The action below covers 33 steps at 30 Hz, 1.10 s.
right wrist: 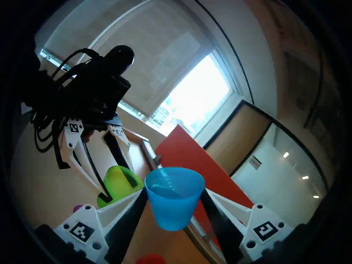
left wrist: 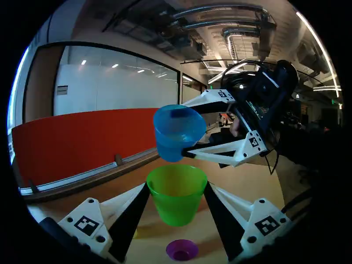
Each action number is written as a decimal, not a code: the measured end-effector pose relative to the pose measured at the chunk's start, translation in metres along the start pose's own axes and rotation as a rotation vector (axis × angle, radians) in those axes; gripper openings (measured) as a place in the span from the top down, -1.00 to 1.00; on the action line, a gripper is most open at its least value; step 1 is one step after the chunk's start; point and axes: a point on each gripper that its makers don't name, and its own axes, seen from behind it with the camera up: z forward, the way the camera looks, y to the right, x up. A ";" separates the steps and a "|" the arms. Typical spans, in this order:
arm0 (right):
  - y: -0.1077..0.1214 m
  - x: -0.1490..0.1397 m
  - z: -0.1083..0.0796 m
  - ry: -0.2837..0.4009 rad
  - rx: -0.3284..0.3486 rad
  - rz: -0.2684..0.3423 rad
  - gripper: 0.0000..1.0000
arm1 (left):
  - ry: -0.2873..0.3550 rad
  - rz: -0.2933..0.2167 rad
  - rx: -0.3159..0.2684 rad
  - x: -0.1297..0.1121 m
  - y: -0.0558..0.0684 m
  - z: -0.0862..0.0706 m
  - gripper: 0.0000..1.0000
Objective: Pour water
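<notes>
Plastic, likely light and slick: right gripper (right wrist: 174, 192) jaws pinch blue cup (right wrist: 174, 209) mid-wall above green cup (left wrist: 177, 207), itself pinched by left gripper (left wrist: 177, 187).

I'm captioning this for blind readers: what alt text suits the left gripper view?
The left gripper holds a green cup upright, while the right gripper holds a blue cup above it. A small purple cup sits on the wooden table below.
</notes>
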 end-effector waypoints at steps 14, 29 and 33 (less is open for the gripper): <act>0.007 0.003 0.004 -0.009 -0.014 -0.083 -0.79 | 0.002 0.001 -0.007 0.002 0.004 0.001 -0.74; 0.008 0.004 0.005 -0.034 -0.014 -0.196 -0.79 | -0.004 0.019 -0.009 0.000 0.007 0.006 -0.74; 0.011 0.005 0.005 -0.033 -0.015 -0.209 -0.78 | -0.003 0.020 -0.006 0.000 0.007 0.007 -0.74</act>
